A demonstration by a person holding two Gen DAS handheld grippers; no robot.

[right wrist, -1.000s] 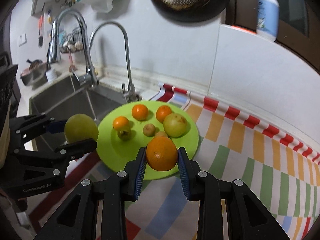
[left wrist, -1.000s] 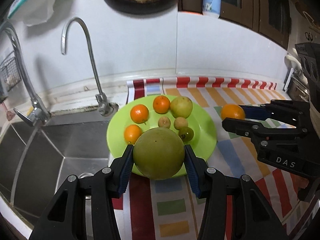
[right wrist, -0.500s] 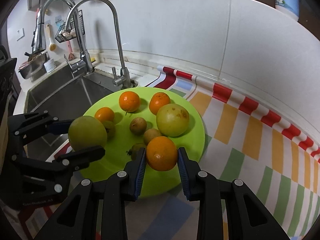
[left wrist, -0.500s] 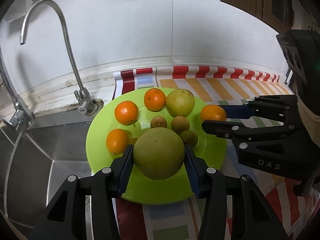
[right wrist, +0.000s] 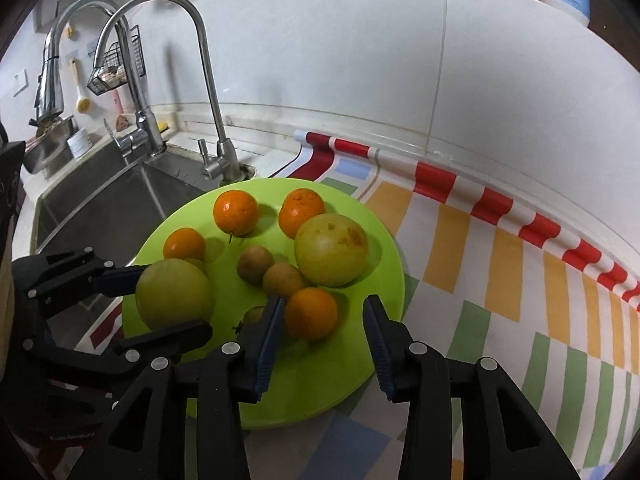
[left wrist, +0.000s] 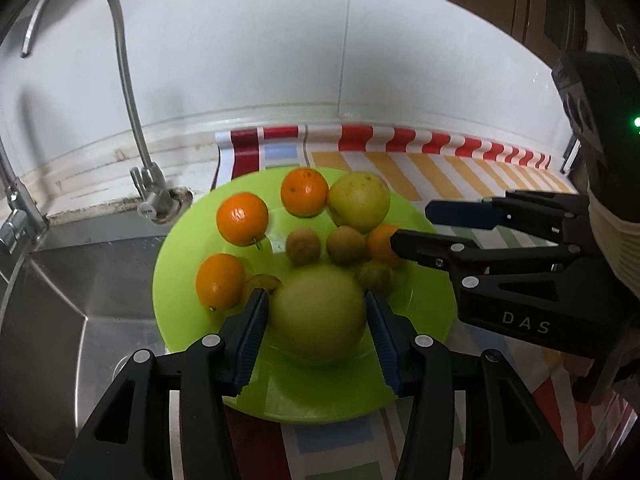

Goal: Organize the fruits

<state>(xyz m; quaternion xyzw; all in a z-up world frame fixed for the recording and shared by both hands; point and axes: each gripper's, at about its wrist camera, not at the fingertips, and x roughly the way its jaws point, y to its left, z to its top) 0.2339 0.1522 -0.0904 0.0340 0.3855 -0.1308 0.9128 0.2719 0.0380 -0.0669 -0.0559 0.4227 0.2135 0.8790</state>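
Round lime-green plastic plate (right wrist: 372, 344) lying on a striped, multicoloured cloth (right wrist: 500, 264), its rim at nine o'clock reaching over the edge of a stainless steel sink (left wrist: 72, 280). Left gripper (left wrist: 316, 312) clenched on a large pale-green round fruit (left wrist: 318, 314), blue pads pressed to both flanks, held low over the plate's six o'clock part; cannot tell whether touching the plate. Right gripper (right wrist: 322, 316) with jaws released and spread, a small orange mandarin (right wrist: 311, 313) between them, against the left pad and clear of the right one, resting on the plate. From the left wrist view, same mandarin (left wrist: 380, 245) half hidden behind the right gripper's black finger (left wrist: 440, 250) at three o'clock of the plate.

Elsewhere on the plate, in the right wrist view: yellow-green apple with brown blotches (right wrist: 331, 249) at one o'clock; dimpled orange mandarin (right wrist: 301, 212) just beside it at twelve o'clock; glossy mandarin with a short stem (right wrist: 235, 208) at eleven o'clock; smaller mandarin (right wrist: 184, 245) at ten o'clock, near the held fruit. Two small brownish round fruits (right wrist: 255, 264) side by side at the centre, the nearer one touching the apple. One small olive-green fruit (right wrist: 254, 316) partly hidden behind the right gripper's left finger.

Curved chrome tap (right wrist: 208, 92) standing at twelve o'clock behind the plate, white tiled wall (right wrist: 320, 52) beyond.
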